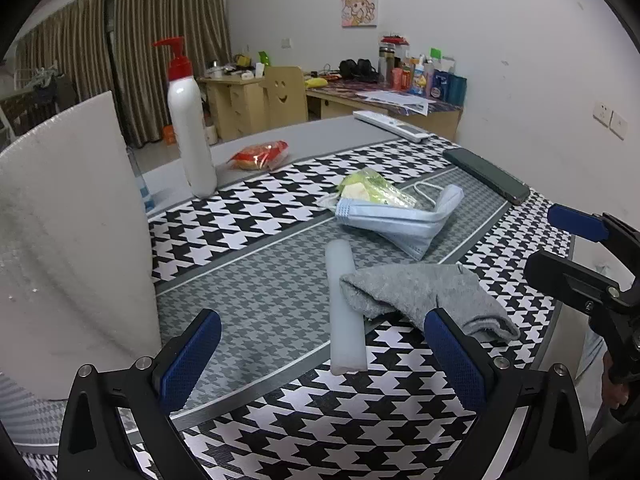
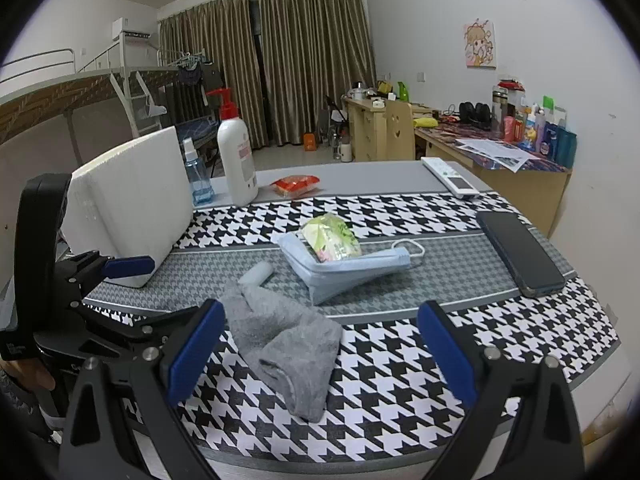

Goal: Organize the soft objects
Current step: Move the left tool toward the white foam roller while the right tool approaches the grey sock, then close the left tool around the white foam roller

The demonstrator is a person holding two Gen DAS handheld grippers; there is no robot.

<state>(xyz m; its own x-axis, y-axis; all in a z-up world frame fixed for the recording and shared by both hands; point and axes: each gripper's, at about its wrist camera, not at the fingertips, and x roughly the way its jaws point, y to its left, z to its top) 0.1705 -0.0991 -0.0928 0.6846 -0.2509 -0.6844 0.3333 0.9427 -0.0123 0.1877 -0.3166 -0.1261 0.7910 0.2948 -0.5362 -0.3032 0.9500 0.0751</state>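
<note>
A grey sock (image 1: 424,296) (image 2: 280,340) lies crumpled on the houndstooth mat, partly over a white foam cylinder (image 1: 345,308) (image 2: 256,274). Behind it lies a blue face mask (image 1: 396,220) (image 2: 340,268) with a green packet (image 1: 376,188) (image 2: 332,236) on it. My left gripper (image 1: 320,356) is open and empty, just before the cylinder; it also shows in the right wrist view (image 2: 120,268) at the left. My right gripper (image 2: 320,352) is open and empty, above the sock's near end; it shows in the left wrist view (image 1: 576,240) at the right.
A white foam box (image 1: 72,240) (image 2: 132,208) stands at the left. A lotion pump bottle (image 1: 190,132) (image 2: 236,164), a spray bottle (image 2: 196,180), a red snack packet (image 1: 260,154) (image 2: 296,184), a remote (image 1: 392,124) (image 2: 450,178) and a dark phone (image 1: 486,176) (image 2: 520,252) lie further back.
</note>
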